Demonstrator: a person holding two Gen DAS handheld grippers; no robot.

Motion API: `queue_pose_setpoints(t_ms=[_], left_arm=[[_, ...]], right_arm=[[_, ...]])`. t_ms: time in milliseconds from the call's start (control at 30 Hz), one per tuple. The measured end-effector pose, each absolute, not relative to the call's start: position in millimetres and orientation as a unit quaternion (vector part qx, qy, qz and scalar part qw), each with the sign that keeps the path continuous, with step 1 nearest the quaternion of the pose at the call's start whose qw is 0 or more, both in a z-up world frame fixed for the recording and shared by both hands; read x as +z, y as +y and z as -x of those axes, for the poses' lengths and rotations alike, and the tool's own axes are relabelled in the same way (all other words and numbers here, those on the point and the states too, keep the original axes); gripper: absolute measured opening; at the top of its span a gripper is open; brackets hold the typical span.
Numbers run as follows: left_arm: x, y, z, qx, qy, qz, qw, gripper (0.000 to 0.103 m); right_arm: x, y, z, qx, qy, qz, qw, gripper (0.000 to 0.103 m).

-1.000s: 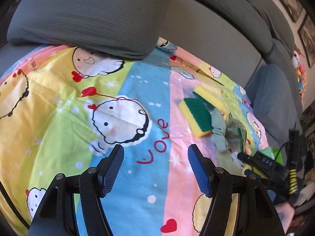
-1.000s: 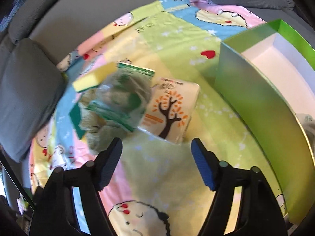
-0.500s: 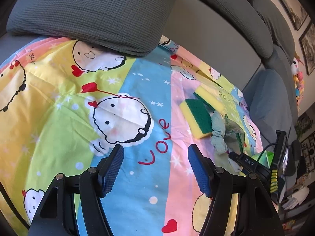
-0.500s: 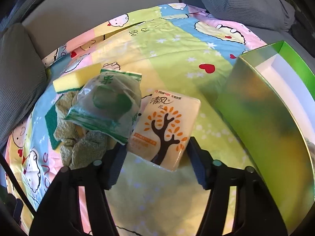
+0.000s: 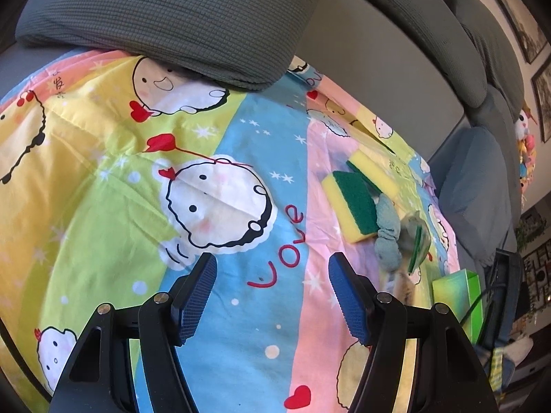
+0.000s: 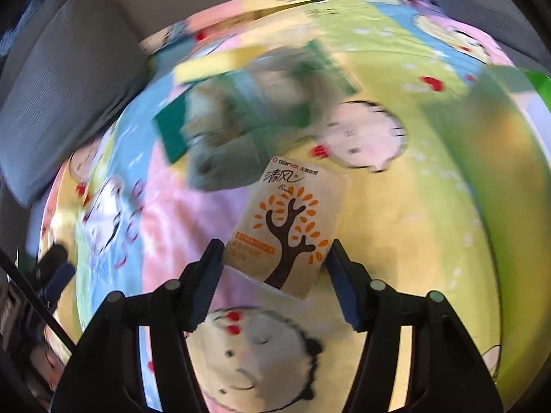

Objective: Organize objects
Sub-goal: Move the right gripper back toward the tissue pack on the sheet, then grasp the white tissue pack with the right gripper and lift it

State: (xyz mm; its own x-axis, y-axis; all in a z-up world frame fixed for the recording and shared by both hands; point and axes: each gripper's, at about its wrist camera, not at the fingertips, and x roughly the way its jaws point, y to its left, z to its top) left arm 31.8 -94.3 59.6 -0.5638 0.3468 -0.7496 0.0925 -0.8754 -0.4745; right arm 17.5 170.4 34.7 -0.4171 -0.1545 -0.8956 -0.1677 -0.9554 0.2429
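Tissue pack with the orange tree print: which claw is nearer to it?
Right. The right claw is clamped on the tissue pack, pads on both its sides. The left claw hangs open over the bedsheet, apart from it.

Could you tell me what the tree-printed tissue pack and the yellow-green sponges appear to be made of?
Tree-printed tissue pack: likely thin glossy plastic film, since its printed surface shows soft sheen and a sealed edge. Yellow-green sponges: apparently matte yellow foam under a coarser green scouring layer.

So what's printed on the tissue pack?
A brown tree with orange leaves on the tissue pack; right wrist view.

2 sponges (image 5: 354, 206), 1 tissue pack (image 6: 292, 227)
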Motion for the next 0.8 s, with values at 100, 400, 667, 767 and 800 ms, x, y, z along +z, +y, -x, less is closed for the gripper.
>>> queue_pose_setpoints(t_ms=[100,400,667,767,800], left_arm=[[59,-95,-30,0.85,-0.24,0.463,0.074,0.068],[55,-99,-30,0.845,-0.242,0.471,0.073,0.068],[50,-102,-29,0.836,-0.247,0.483,0.08,0.068],[49,-98,-28,0.829,-0.247,0.493,0.094,0.068],[48,-95,-27,0.827,-0.245,0.497,0.099,0.068]], right_arm=[[34,146,-16,0.824,0.132,0.548,-0.047,0.059],[38,91,-9,0.828,0.117,0.529,-0.143,0.061],[56,103,-12,0.845,0.137,0.497,-0.14,0.077],[68,118,-16,0.851,0.173,0.474,-0.147,0.077],[70,123,-17,0.851,0.185,0.469,-0.147,0.077]])
